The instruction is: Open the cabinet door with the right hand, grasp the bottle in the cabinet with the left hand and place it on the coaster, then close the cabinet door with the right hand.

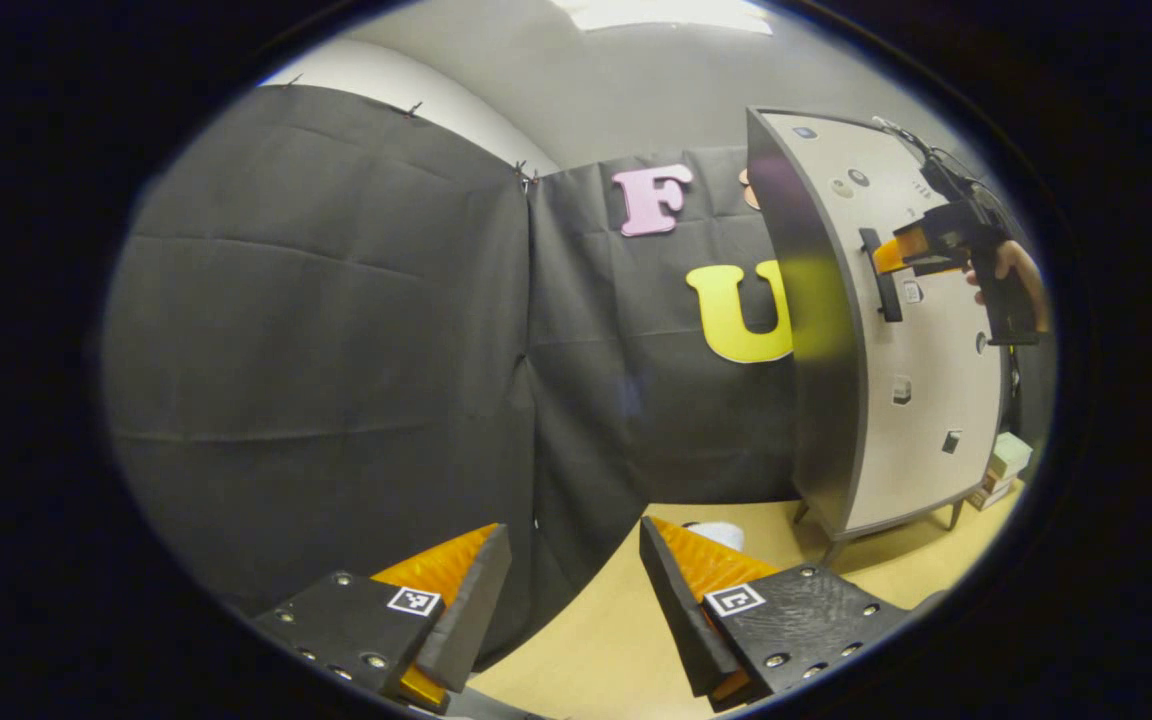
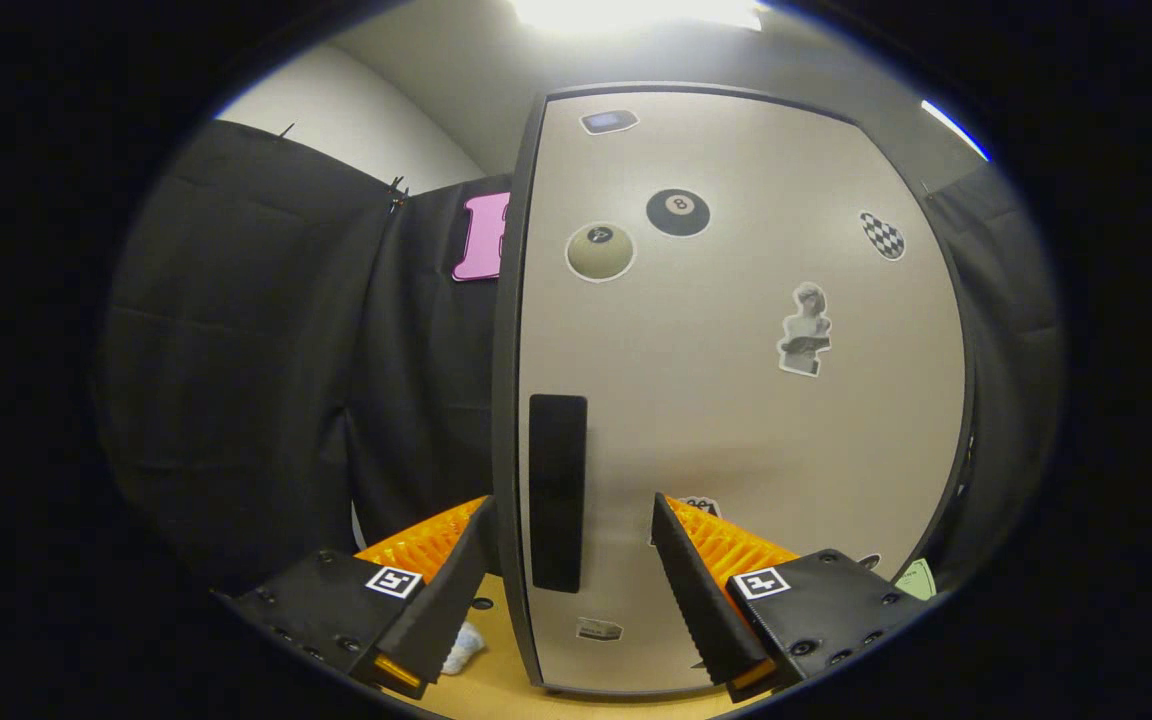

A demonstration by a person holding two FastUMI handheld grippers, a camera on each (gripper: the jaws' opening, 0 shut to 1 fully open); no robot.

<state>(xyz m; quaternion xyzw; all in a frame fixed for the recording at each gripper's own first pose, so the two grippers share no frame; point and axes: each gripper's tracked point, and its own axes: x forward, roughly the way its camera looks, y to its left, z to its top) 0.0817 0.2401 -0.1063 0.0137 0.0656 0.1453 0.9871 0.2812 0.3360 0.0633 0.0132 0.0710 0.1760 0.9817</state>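
- My right gripper (image 2: 568, 560) sits close to the cabinet door (image 2: 736, 400), fingers spread wide.
- The door's dark vertical handle (image 2: 557, 490) stands in the gap between them, touching neither that I can see.
- Stickers (image 2: 677, 212) dot the door's pale face.
- Below, a tan tabletop (image 2: 481, 685).

The closed cabinet door (image 2: 736, 400) hid the cabinet's inside. In the left gripper view, a white object (image 1: 719, 534) on the table (image 1: 596, 650) sat partly behind the left gripper's finger (image 1: 681, 590), and boxes (image 1: 1002, 465) beside the cabinet were cut off.
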